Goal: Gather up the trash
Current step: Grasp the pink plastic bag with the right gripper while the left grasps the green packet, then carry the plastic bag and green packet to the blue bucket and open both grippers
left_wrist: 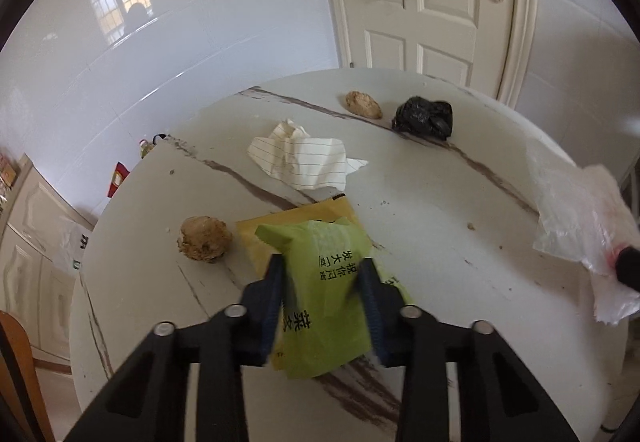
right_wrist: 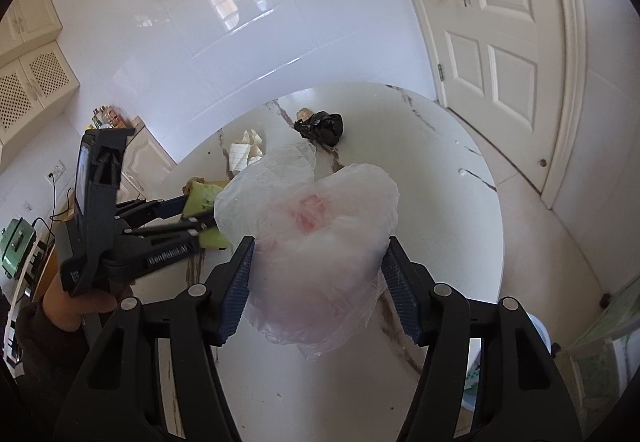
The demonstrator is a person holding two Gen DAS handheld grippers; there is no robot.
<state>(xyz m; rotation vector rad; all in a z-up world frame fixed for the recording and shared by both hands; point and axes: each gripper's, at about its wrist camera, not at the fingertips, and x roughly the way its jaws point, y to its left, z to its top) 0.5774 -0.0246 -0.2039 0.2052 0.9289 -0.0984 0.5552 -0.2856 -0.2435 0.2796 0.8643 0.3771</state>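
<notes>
My left gripper [left_wrist: 321,259] is shut on a green snack wrapper [left_wrist: 320,274] with black print, its blue pads pressing both sides. The wrapper lies over a yellow packet [left_wrist: 280,220] on the round white table [left_wrist: 440,242]. My right gripper [right_wrist: 320,242] is shut on a puffy clear plastic bag [right_wrist: 320,226] with a pink smear, held above the table. Loose on the table are crumpled lined paper [left_wrist: 304,158], a black crumpled bag [left_wrist: 424,120] and two brown lumps [left_wrist: 204,238] [left_wrist: 363,105]. The right wrist view also catches the left gripper [right_wrist: 196,214] on the green wrapper [right_wrist: 200,198].
A white tiled wall and a white door [left_wrist: 452,22] stand behind the table. Cabinets [left_wrist: 28,242] and a wooden chair [left_wrist: 16,362] sit to the left. A hand and dark sleeve [right_wrist: 60,306] hold the left gripper's handle. Tiled floor [right_wrist: 540,234] lies to the right.
</notes>
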